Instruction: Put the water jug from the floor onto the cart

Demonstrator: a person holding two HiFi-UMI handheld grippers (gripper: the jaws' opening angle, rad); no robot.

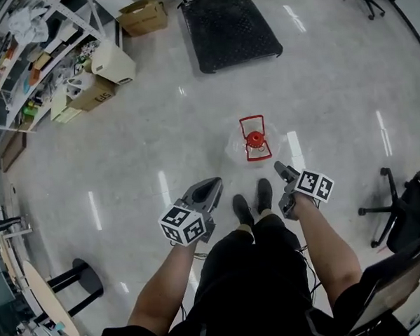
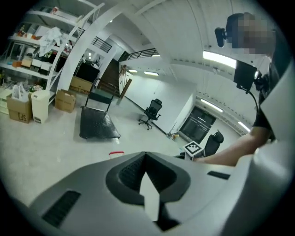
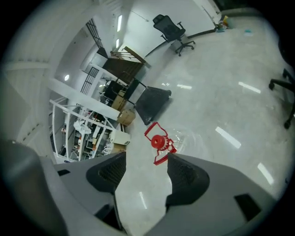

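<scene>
A: Head view: the water jug (image 1: 254,141) is standing on the floor (image 1: 152,139), well apart from the cart (image 1: 231,29).
B: Left gripper view: the left gripper (image 2: 145,157) is clenching nothing.
A: Right gripper view: the right gripper (image 3: 145,162) is gaping, empty. A glancing touch risks tipping the jug.

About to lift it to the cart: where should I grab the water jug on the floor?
Take a red handle from above with the open right tool: the water jug stands upright, and its clear round body looks too wide for the jaws.

Both angled downward, the left tongs (image 2: 145,155) are pinched together, the right tongs (image 3: 143,159) spread empty.
</scene>
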